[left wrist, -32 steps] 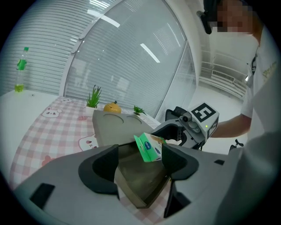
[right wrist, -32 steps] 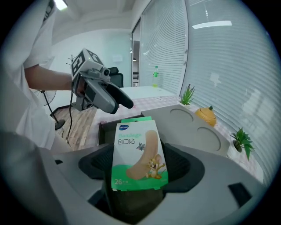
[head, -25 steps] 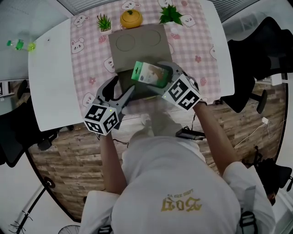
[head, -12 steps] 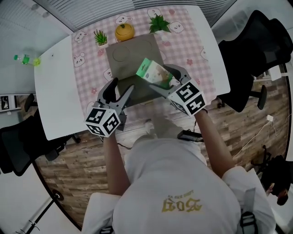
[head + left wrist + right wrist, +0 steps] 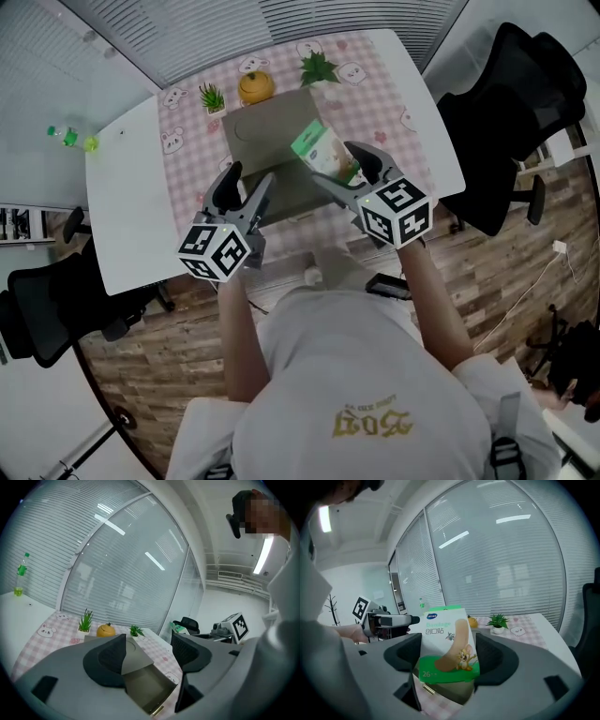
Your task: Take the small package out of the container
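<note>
Spanning the upper part of the head view is a white worktop (image 5: 122, 216), standing on a wood-plank floor. A black office chair (image 5: 506, 112) stands off its right end. A pink checked cloth (image 5: 375, 94) printed with small bears covers the middle of the worktop. On the cloth sits a grey-brown box (image 5: 267, 131). Its flat top is marked with two circles, and its open compartment faces the person.

The left claw (image 5: 248, 183) hovers at the near left corner of the box. Its jaws stand wide apart and are closing a little. Nothing is held; the left gripper view shows only the open compartment beyond the gap.

The right claw (image 5: 339, 166) is raised over the right side of the box and clamps the small package (image 5: 447, 641) by its two side edges. The package is a white and green carton showing a sticking plaster and a cartoon cat and mouse. It is out of the compartment, held upright above the box, with its lower green band level with the pads.

Behind the box stand two small potted plants, one left (image 5: 213, 97) and one right (image 5: 317, 67). An orange pumpkin-shaped ornament (image 5: 255, 86) sits between them. A green bottle (image 5: 64, 137) stands well apart at the far left edge of the worktop.
</note>
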The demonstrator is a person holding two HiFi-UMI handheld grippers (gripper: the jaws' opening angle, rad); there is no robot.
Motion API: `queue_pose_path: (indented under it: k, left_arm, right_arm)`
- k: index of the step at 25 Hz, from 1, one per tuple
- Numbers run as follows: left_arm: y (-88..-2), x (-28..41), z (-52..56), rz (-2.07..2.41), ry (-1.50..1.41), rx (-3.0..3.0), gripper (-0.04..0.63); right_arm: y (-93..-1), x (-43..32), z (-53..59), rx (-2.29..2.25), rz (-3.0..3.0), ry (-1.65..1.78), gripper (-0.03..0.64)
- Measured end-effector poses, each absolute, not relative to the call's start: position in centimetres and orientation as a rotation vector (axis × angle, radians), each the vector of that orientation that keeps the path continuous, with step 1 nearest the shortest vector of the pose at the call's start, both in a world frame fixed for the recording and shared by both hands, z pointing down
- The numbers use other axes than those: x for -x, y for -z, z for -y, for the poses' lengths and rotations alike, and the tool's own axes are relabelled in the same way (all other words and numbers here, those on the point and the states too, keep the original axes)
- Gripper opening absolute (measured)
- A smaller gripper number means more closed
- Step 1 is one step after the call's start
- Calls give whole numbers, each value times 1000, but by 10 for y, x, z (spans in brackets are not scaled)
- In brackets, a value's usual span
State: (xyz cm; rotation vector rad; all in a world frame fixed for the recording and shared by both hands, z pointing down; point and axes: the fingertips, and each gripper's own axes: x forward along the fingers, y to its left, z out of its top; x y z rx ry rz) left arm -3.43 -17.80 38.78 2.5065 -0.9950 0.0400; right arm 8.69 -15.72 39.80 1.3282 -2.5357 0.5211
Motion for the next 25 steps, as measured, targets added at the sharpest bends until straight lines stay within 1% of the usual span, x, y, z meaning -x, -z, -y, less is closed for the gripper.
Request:
queue_pose_path:
  k: [4,13,25]
  left_arm:
    - [-374,38,170,984,10,-2511,307]
    - [-367,41,159,972,-3,-2536,307]
    - [-367,46,159,961,16,-2526,305]
  right_arm:
    - [-391,-89,146,-1385,2547,-537,371]
    - [-374,-84,137,-1421,2605,-483,371]
    - [-372,-88,139,-1454,2574,-464,371]
